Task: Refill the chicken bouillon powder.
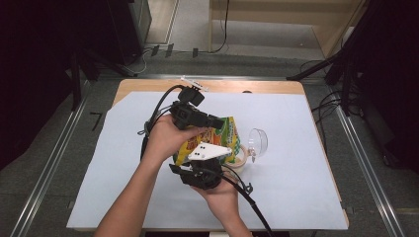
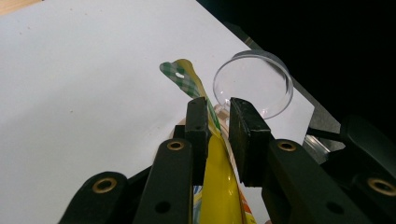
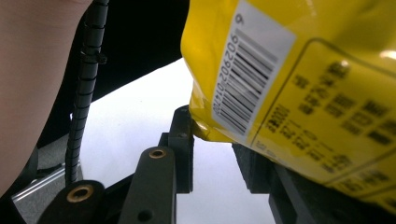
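The yellow bag [image 1: 217, 140] is up off the bench, just beside the clear cup [image 1: 258, 142]. It looks light, soft and slippery. The left tool [image 2: 217, 122] pinches its top edge; the right tool [image 3: 219, 144] nips a bottom corner. Flat edges are best to hold.

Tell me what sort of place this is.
Probably a lab or recording room: a wooden table covered with a white sheet, black stand legs beside it, cables on a grey floor.
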Demonstrator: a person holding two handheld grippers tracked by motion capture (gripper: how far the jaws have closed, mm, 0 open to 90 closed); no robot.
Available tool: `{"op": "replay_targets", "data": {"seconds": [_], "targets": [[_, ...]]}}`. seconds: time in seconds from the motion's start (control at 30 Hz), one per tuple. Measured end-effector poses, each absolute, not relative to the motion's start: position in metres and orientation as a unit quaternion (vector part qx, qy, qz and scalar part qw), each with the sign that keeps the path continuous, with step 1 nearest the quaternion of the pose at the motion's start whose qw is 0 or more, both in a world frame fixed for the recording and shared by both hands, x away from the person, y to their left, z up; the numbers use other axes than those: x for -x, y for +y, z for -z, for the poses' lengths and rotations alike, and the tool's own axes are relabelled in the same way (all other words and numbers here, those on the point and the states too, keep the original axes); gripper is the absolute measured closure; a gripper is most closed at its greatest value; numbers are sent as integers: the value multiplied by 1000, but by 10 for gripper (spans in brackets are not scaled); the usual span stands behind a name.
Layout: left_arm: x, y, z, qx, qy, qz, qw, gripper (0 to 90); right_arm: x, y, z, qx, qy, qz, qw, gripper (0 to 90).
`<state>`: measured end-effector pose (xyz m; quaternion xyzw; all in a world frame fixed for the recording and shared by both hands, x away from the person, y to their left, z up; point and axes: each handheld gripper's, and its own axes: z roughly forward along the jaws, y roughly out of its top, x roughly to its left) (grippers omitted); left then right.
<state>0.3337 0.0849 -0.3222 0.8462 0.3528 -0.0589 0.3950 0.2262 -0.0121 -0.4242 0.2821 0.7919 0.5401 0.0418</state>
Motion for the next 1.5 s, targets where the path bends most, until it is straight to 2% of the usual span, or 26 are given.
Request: {"op": "replay_targets", "data": {"seconds": [0.23,0.57,1.5], "targets": [[-330,83,320,-850,348,46,392,783,-226,-13,426,-284,788,-544,43,716],[-337,85,323,-844,357,70,393,778,-226,-13,423,-285,791,-541,41,712],[-345,84,322,-848,361,76,380,783,-231,-11,420,-294,790,-536,35,705]]}}
